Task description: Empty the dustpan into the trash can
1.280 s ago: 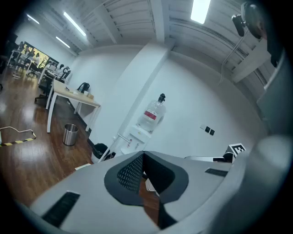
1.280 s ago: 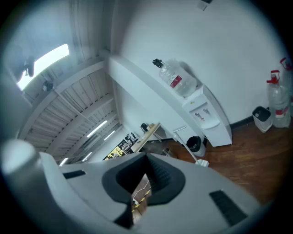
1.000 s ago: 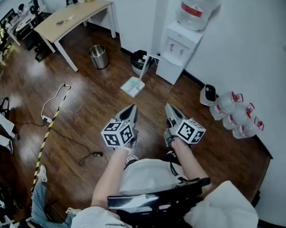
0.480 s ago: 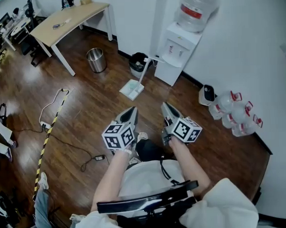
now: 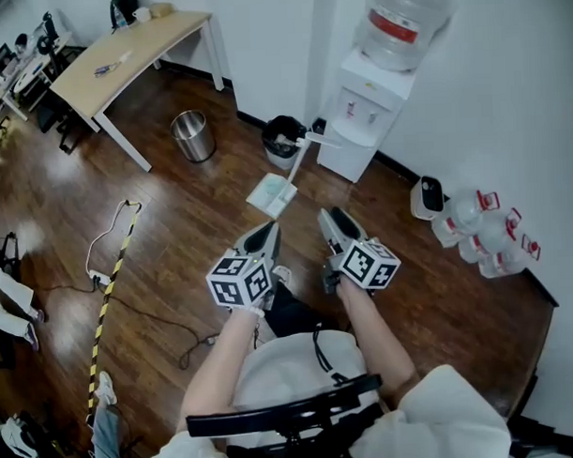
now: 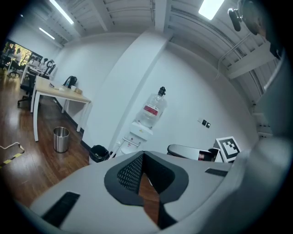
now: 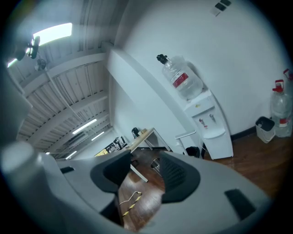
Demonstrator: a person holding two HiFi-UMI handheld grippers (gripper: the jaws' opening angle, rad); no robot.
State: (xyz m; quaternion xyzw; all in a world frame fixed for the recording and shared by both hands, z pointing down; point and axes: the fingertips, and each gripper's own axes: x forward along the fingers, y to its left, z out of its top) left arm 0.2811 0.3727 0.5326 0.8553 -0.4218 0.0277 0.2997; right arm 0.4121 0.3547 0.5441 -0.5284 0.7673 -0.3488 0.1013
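Holding nothing, L gripper (image 5: 266, 232) has its jaws shut tip to tip. R gripper (image 5: 335, 217), just beside it, is part-open; its jaws have just been opening w/ nothing btwn them. Both point over the wood floor (image 5: 174, 227) toward the white dustpan (image 5: 272, 195), well apart ahead, its handle rising just beside the black trash can (image 5: 283, 139), near the water dispenser (image 5: 362, 117).

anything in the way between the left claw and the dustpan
Nothing visible: only bare brown wooden floor lies between the left claw and the pale long-handled dustpan, which stands beside the small black trash can.
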